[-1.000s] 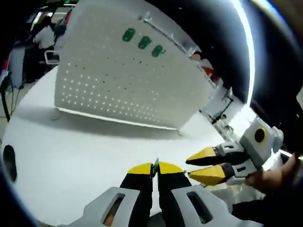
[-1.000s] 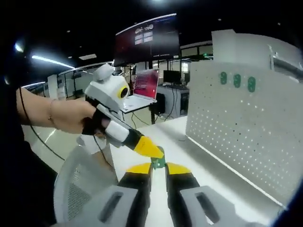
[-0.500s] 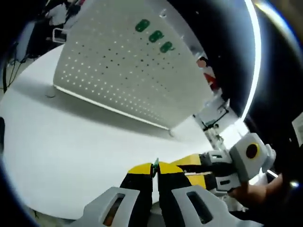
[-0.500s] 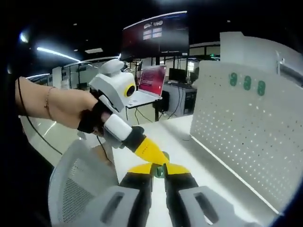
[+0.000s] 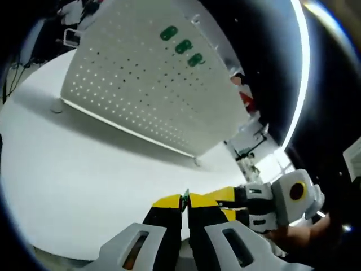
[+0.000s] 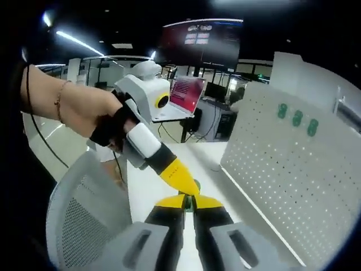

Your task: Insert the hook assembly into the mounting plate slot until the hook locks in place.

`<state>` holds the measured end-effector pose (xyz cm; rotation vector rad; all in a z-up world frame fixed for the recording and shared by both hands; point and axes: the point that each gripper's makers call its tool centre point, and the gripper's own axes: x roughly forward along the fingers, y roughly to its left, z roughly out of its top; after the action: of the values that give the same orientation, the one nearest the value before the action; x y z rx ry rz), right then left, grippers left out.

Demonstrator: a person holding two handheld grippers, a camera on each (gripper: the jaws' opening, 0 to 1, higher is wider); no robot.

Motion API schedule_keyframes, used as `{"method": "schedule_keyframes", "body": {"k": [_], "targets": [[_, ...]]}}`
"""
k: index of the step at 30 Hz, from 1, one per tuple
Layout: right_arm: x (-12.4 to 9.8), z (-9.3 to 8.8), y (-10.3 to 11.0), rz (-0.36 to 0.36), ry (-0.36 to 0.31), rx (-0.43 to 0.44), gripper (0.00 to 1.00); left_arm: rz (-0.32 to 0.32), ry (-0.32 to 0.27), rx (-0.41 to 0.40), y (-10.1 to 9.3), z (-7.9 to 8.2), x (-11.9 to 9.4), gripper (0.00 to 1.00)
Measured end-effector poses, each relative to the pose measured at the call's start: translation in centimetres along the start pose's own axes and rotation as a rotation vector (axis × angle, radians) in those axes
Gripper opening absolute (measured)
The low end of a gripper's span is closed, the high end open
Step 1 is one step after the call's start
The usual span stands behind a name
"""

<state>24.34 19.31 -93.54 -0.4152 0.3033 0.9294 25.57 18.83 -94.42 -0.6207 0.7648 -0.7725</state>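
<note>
Above the white worktop [image 5: 84, 164], left tongs [image 5: 185, 200] pinched together on a small green hook piece [image 5: 184, 197], only a sliver showing between the yellow tips. Right tongs [image 6: 188, 201] also closed, a bit of the same green piece [image 6: 190, 204] at their tips; left tongs' tips [image 6: 186, 183] touching there. White perforated mounting plate [image 5: 141, 84] stands upright on the worktop, well apart from the tongs; three green hooks [image 5: 181, 46] sit near its top edge. Monitor [image 6: 200, 42] behind: text too blurred to read. Grey mesh chair [image 6: 84, 220] lower left.
</note>
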Motion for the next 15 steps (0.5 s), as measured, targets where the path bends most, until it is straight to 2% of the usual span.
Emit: {"method": "schedule_keyframes", "body": {"k": [7,9,11,15], "targets": [[-0.33,0.07,-0.15,-0.005,-0.01,0.025,0.0,-0.011,-0.002,-0.009,-0.31,0.08,0.12,0.02],[-0.4,0.06,-0.09,-0.004,-0.01,0.014,0.0,-0.015,-0.005,0.022,-0.44,-0.01,0.07,0.02],[-0.48,-0.01,-0.04,0.0,-0.012,0.041,0.0,-0.011,-0.009,0.069,-0.51,-0.09,0.03,0.02],[-0.61,0.06,-0.05,0.009,-0.035,0.138,0.0,-0.025,-0.022,0.065,-0.44,-0.05,-0.11,0.03]]}}
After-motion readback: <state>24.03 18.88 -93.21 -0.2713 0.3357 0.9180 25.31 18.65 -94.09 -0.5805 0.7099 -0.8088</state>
